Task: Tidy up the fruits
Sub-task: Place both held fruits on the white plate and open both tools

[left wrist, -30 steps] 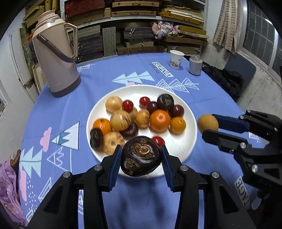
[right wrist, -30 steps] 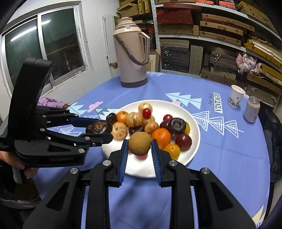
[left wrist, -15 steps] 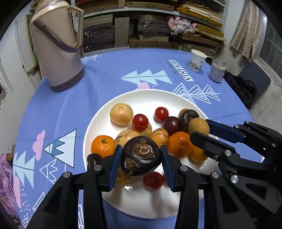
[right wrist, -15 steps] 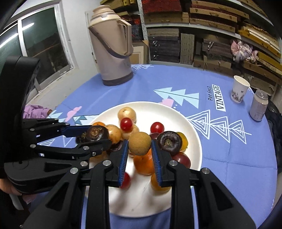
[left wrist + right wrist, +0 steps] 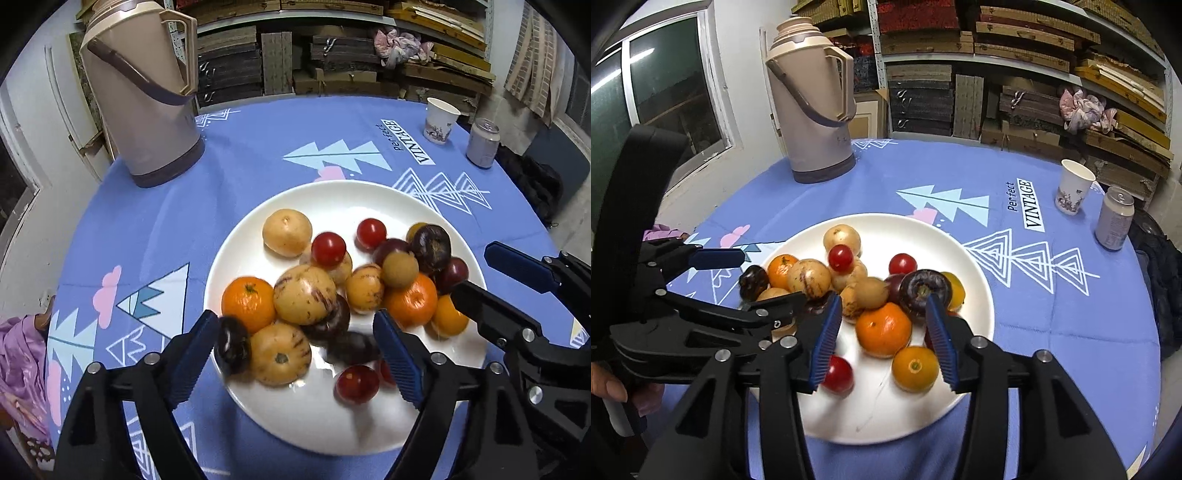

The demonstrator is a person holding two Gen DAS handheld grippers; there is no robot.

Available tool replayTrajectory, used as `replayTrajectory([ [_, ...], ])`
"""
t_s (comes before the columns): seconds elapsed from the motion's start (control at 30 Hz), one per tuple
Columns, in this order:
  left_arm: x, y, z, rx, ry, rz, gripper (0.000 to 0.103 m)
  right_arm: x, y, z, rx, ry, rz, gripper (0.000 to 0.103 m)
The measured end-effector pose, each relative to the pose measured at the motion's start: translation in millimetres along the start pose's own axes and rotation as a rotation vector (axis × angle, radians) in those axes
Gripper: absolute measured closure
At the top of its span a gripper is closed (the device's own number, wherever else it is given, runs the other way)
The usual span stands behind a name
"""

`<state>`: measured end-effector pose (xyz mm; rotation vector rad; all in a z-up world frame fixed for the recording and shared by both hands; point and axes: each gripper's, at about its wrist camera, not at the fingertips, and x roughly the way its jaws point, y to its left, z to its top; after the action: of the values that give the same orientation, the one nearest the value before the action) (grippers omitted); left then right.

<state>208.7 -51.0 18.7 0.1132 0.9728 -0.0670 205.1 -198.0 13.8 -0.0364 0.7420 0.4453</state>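
While both grippers hang over the white plate (image 5: 369,199), their jaws are opening and nothing is pressed between the pads. The left gripper (image 5: 295,354) stands wide above the near side of the plate, and a dark purple fruit (image 5: 351,347) lies blurred below it, so I judge that it is not settled. The right gripper (image 5: 882,339) is parted over an orange (image 5: 883,329), and a small brown fruit (image 5: 870,292) sits on top of the pile, just behind this orange. The risk is rolling: the brown fruit rests high on round neighbours and may slip toward the rim of the plate. A finger that pulls back carelessly can also push the red tomato (image 5: 836,373) near the front edge of the plate.
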Motion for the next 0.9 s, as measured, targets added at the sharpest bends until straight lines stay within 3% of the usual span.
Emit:
replayTrajectory([
  [0.23, -15, -2, -16, 0.008, -0.010, 0.003, 0.004, -22, 10, -19, 0.000, -0.015, -0.013, 0.054],
  [0.9, -38, 3, -50, -0.055, 0.000, -0.033, 0.004, -53, 23, -57, -0.001, -0.005, -0.035, 0.051],
])
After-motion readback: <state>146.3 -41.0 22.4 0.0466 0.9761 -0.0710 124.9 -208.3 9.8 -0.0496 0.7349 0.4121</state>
